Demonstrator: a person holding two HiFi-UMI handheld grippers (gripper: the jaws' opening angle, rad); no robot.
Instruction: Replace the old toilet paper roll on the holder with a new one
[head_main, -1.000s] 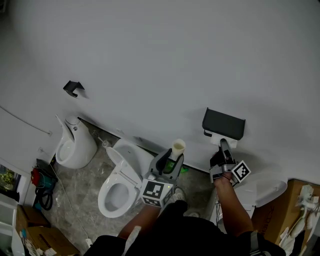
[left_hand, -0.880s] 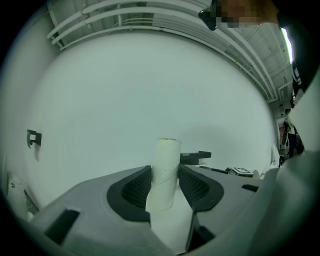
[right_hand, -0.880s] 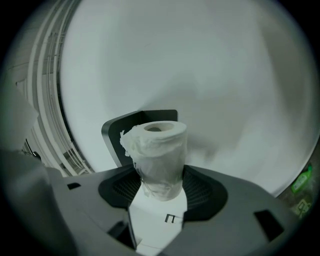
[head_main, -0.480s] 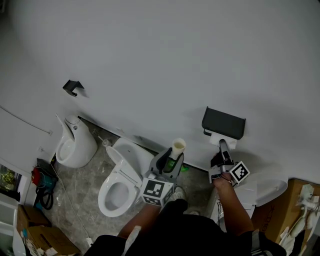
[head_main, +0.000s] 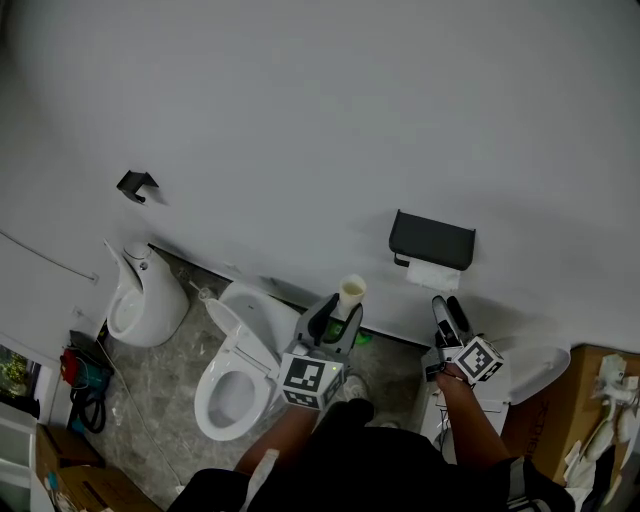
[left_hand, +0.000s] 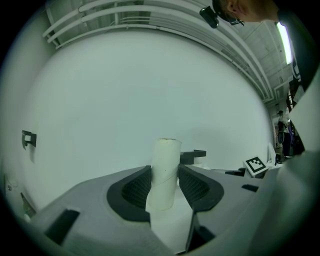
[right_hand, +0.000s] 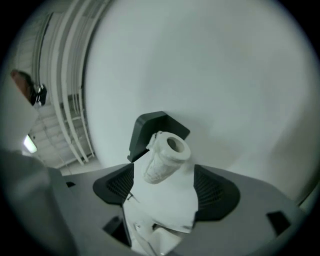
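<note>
A bare cardboard tube (head_main: 352, 290), the old roll's core, stands upright in my left gripper (head_main: 338, 322), left of the holder. In the left gripper view the tube (left_hand: 165, 170) is pinched between the pads of that gripper (left_hand: 165, 189). The black holder (head_main: 432, 240) is on the white wall with a white paper roll (head_main: 434, 275) hanging under it. My right gripper (head_main: 449, 312) sits just below and right of the roll, its jaws opening wide. In the right gripper view the roll (right_hand: 167, 156) sits on the holder (right_hand: 150, 131), ahead of the spread pads and untouched.
A white toilet (head_main: 235, 370) with its lid up stands below the left gripper. A white floor fixture (head_main: 140, 295) and a black wall hook (head_main: 135, 183) are further left. A white basin (head_main: 535, 372) and a wooden box (head_main: 590, 420) are at right.
The right gripper let go of the roll, rolled, and drew back down and right from the holder. The left gripper kept still with the tube.
</note>
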